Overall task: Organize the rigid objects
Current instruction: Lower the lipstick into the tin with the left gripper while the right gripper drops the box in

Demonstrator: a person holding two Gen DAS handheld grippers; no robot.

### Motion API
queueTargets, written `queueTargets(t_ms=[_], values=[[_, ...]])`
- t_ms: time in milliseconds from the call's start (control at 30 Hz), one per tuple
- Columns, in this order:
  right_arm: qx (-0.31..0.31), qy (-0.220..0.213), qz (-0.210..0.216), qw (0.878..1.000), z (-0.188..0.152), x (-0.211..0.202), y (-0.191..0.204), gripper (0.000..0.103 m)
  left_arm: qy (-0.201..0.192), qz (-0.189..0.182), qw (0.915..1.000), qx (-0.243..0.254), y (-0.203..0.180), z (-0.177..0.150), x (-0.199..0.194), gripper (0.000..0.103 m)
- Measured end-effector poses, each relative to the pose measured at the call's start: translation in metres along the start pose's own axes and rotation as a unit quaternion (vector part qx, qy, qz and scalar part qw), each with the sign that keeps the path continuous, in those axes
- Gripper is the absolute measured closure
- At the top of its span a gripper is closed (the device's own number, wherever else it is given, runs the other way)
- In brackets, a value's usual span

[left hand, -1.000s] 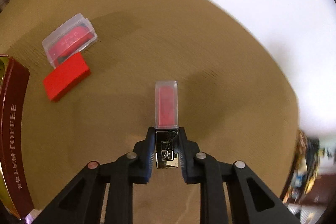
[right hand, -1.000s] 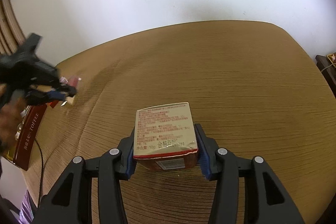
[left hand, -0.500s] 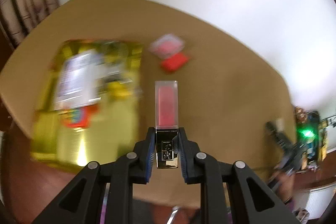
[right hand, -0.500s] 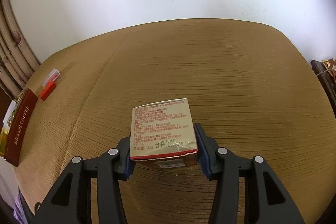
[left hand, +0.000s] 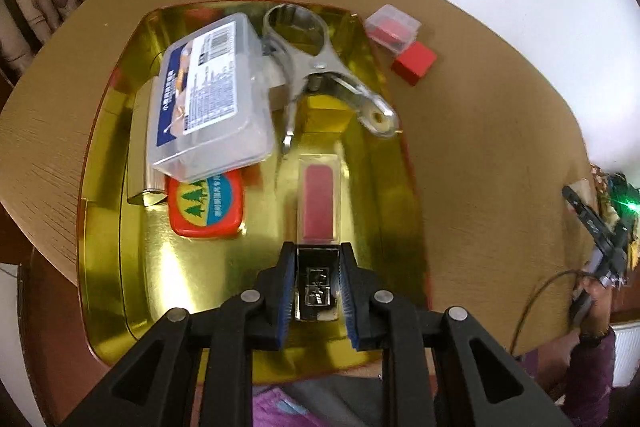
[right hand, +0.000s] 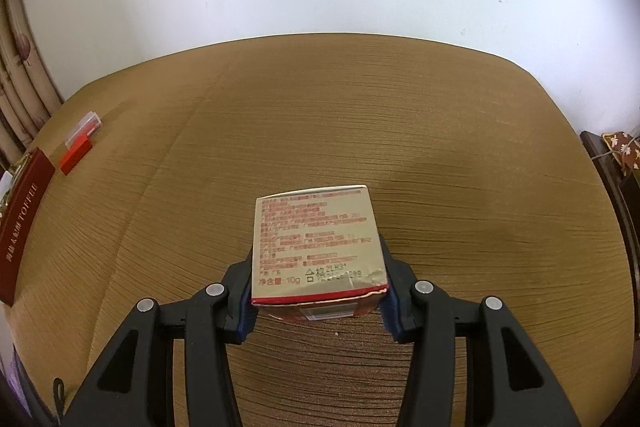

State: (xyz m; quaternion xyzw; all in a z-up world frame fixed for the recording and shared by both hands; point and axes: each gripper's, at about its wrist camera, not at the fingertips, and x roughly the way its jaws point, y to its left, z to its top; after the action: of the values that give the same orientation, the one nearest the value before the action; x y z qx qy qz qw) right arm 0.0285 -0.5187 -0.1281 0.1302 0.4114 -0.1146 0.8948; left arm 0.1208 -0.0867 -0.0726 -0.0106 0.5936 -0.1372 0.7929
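Lipstick (left hand: pixel 318 205) — between tool (left hand: pixel 317 285) pads

Tan wood-grain counter (left hand: pixel 480 155) with rounded edge. Directly on it: gold tray (left hand: pixel 112 267) at the near left; beyond the tray's far right corner, a clear case (left hand: pixel 394 27) just beside a red block (left hand: pixel 414 63).

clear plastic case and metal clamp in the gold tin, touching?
Cannot tell. In the left wrist view the clear plastic case overlaps the metal clamp; whether they touch is unclear.
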Motion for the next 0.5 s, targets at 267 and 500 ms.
queueTargets(t_ms=[267,500], values=[[-0.005,0.002,-0.007,1.0,0.001,0.002,0.004,0.057,-0.043,-0.003,0.9985,0.033,-0.002,-0.011,-0.015,0.079],[0.037,0.022,0.013,0.999,0.007,-0.001,-0.005,0.059,-0.167,0.024,0.9856,0.009,0.022,-0.061,-0.071,0.067]])
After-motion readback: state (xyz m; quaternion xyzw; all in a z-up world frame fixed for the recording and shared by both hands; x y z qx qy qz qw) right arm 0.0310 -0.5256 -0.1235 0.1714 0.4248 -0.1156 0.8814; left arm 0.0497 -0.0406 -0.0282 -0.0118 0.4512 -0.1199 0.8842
